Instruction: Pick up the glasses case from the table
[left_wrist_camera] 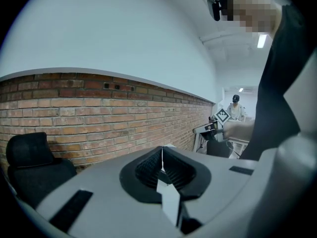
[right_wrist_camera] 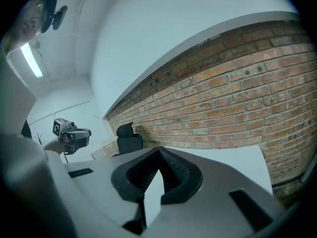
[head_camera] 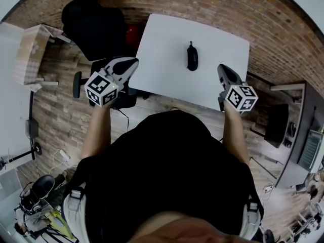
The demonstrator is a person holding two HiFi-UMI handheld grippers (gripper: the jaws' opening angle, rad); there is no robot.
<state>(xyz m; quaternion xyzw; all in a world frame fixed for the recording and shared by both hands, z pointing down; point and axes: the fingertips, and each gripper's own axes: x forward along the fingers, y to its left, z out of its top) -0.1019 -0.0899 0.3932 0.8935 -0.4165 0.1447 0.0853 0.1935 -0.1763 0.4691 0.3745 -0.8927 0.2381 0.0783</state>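
White desk [head_camera: 162,70] by brick wall [head_camera: 228,6], black glasses case [head_camera: 192,57] on it; left claw [head_camera: 133,62] and right claw [head_camera: 221,68] both closed together, empty.

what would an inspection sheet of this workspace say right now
surface: white table, bare apart from the case
job's things: black case lies near the table's middle, untouched
clutter: nothing seen on the table
grippers: left gripper shut and empty, at the table's left edge; right gripper shut and empty, at its near right corner; both apart from the case
cables: cables on the floor at left
surroundings: black chair left of the table, brick wall behind it
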